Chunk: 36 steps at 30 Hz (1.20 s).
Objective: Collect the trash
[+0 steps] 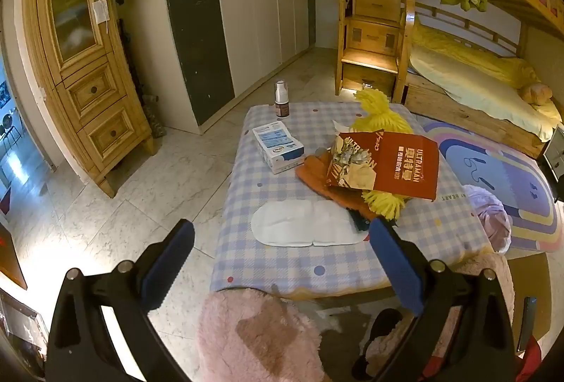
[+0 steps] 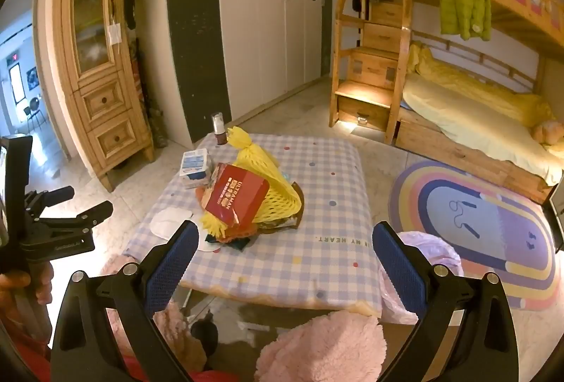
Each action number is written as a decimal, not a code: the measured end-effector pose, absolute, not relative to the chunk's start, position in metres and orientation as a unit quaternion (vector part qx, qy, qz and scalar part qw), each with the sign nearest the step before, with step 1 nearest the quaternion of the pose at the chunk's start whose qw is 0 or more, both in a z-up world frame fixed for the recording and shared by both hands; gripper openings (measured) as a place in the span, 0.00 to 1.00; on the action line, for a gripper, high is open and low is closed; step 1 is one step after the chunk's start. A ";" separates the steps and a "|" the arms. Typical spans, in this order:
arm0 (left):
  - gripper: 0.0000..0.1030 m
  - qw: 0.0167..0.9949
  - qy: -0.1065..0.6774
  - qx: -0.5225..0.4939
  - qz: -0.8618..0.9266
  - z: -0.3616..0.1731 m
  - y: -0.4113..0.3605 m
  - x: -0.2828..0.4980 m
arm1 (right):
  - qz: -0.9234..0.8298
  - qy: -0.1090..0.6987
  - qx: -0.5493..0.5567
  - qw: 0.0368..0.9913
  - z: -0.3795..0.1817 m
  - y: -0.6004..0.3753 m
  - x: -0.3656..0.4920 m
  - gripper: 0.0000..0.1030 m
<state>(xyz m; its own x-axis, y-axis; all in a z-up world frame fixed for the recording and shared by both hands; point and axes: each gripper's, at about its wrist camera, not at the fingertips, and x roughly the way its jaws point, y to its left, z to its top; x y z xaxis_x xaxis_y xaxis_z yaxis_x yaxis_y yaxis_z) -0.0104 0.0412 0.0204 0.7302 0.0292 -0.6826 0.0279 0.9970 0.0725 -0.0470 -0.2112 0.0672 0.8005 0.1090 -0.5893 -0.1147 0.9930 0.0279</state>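
Bedroom floor of pale marble tile spreads under a low tabletop covered in a blue-and-white checked cloth. My left claw hangs above its near edge, blue-padded jaws spread wide with nothing between them; my right claw does the same, equally empty. Just beyond the left claw lies a flat white oval pad. Past it sits the trash heap: a red cardboard box printed ULTRAMAN resting on yellow foam netting and an orange wrapper (other scraps under there I cannot make out). Beside the heap sits a white-and-blue carton, then a small brown bottle with a white cap at the far edge. Off the right side, a pale pink plastic bag slumps on the floor near a rainbow-striped oval rug.
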 end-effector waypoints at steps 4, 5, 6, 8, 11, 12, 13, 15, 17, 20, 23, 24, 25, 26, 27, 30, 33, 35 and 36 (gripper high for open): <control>0.93 0.929 0.368 0.038 0.001 0.020 0.041 -0.010 | 0.058 0.310 -0.006 0.949 0.067 -0.209 -0.046 0.95; 0.93 0.929 0.368 0.038 0.001 0.020 0.042 -0.010 | 0.059 0.311 -0.006 0.949 0.067 -0.208 -0.046 0.95; 0.93 0.929 0.368 0.038 0.001 0.020 0.042 -0.010 | 0.059 0.311 -0.006 0.949 0.067 -0.208 -0.046 0.95; 0.93 0.929 0.368 0.039 0.000 0.020 0.042 -0.010 | 0.059 0.312 -0.006 0.948 0.066 -0.208 -0.045 0.95; 0.93 0.929 0.368 0.038 0.000 0.020 0.042 -0.011 | 0.059 0.312 -0.005 0.948 0.068 -0.209 -0.046 0.95; 0.93 0.929 0.368 0.038 0.001 0.020 0.042 -0.011 | 0.059 0.311 -0.005 0.949 0.068 -0.209 -0.047 0.95; 0.93 0.929 0.368 0.038 0.001 0.020 0.042 -0.011 | 0.059 0.311 -0.005 0.949 0.067 -0.209 -0.046 0.95; 0.93 0.929 0.368 0.038 0.001 0.020 0.042 -0.011 | 0.059 0.311 -0.004 0.949 0.067 -0.209 -0.046 0.95; 0.93 0.929 0.368 0.038 0.000 0.020 0.042 -0.011 | 0.059 0.310 -0.004 0.949 0.066 -0.209 -0.046 0.95; 0.93 0.929 0.368 0.039 0.001 0.020 0.042 -0.011 | 0.058 0.311 -0.005 0.949 0.066 -0.208 -0.045 0.95; 0.93 0.929 0.368 0.038 0.001 0.020 0.042 -0.010 | 0.060 0.310 -0.007 0.949 0.066 -0.208 -0.045 0.95; 0.93 0.929 0.368 0.038 0.001 0.020 0.043 -0.011 | 0.059 0.310 -0.007 0.949 0.066 -0.208 -0.045 0.95; 0.93 0.929 0.368 0.039 0.001 0.020 0.042 -0.010 | 0.059 0.311 -0.007 0.949 0.066 -0.208 -0.045 0.95; 0.93 0.929 0.368 0.039 0.001 0.020 0.043 -0.011 | 0.059 0.311 -0.006 0.949 0.066 -0.208 -0.045 0.95; 0.93 0.929 0.368 0.038 0.001 0.020 0.042 -0.010 | 0.059 0.311 -0.006 0.949 0.066 -0.208 -0.044 0.95; 0.93 0.929 0.368 0.039 0.000 0.020 0.042 -0.010 | 0.059 0.311 -0.006 0.949 0.067 -0.208 -0.045 0.95; 0.93 0.929 0.368 0.038 0.000 0.020 0.043 -0.011 | 0.059 0.311 -0.007 0.948 0.067 -0.208 -0.044 0.95; 0.93 0.929 0.368 0.039 0.000 0.020 0.042 -0.010 | 0.059 0.312 -0.007 0.948 0.067 -0.208 -0.044 0.95; 0.93 0.929 0.368 0.039 0.000 0.020 0.042 -0.010 | 0.059 0.312 -0.007 0.948 0.067 -0.208 -0.044 0.95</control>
<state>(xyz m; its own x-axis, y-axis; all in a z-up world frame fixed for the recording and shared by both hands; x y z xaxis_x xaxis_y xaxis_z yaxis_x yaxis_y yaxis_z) -0.0104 0.0424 0.0203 0.7287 0.0289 -0.6842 0.0279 0.9970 0.0718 -0.0441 -0.2078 0.0668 0.7985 0.1070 -0.5923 -0.1162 0.9930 0.0228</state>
